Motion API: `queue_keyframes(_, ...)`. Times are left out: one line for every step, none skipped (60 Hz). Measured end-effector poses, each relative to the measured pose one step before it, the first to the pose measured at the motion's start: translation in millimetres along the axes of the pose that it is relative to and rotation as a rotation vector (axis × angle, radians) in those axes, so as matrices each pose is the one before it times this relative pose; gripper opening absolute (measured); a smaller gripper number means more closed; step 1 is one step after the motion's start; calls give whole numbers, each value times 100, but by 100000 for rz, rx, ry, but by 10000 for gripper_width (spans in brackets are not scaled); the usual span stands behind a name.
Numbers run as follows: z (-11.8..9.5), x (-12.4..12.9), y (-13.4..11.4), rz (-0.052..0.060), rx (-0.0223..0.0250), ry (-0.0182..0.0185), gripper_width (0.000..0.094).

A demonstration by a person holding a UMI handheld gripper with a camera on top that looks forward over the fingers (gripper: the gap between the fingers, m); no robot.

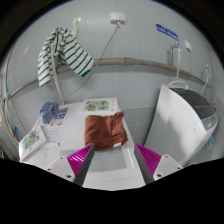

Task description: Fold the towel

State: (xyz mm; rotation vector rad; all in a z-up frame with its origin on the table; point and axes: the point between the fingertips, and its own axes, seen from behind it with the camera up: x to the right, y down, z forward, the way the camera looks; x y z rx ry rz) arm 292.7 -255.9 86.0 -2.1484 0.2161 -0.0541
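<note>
**Brown towel bunched on the counter, just ahead of my open fingers**

Around the work area I see a striped green-and-white cloth (62, 55) hanging on the wall at about 10 o'clock from the towel. A printed sheet (99, 105) lies flat on the white counter (118, 168) just behind the towel at 12 o'clock, and another printed sheet (33, 140) sits at 9 o'clock, well apart from it. A blue crumpled item (50, 111) rests near the wall at 10 o'clock. At 3 o'clock a white appliance (183, 125) with a rounded rim stands beside the counter. Nothing lies between my fingers and the towel.

The towel (104, 130) is rust-brown, bunched into a rumpled heap with folds and raised edges. Its outline is roughly squarish; the slightly longer axis seems to run from 9 to 3 o'clock, though the crumpling makes that uncertain.

My gripper (113, 158) is spread wide, holding nothing. The magenta pads (80, 159) show at either side, and the towel rests on the counter just beyond the fingertips, centred between them.
</note>
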Motion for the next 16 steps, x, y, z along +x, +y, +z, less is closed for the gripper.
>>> queue_keyframes(-856, -529, 442, 812, 76, -236, 836)
queue_keyframes(-905, -370, 406, 622, 167, -339, 834)
queue_keyframes(-1120, -297, 508, 635, 189, -507, 833)
queue_keyframes(-865, -251, 388, 615, 35, -268, 832)
queue_keyframes(-802, -257, 391, 637, -107, -204, 835)
queue_keyframes(-764, -205, 409, 637, -246, -119, 837)
queue_keyframes(-763, -177, 421, 606, -318, -139, 840)
queue_keyframes(-621, -308, 508, 714, -283, -33, 842)
queue_keyframes(-683, -82, 408, 585, -377, 10, 845)
queue_keyframes(-704, -23, 383, 643, -300, -84, 845)
queue_keyframes(-552, 11, 350, 543, -244, 6, 846)
queue_keyframes(-560, 90, 286, 438, -136, -18, 845)
queue_keyframes(-478, 92, 276, 401, -54, -75, 844)
queue_keyframes(-426, 111, 240, 357, -3, -81, 845)
queue_keyframes(-472, -12, 184, 323, 1, 138, 849)
queue_keyframes(-368, 229, 221, 316, -91, 144, 845)
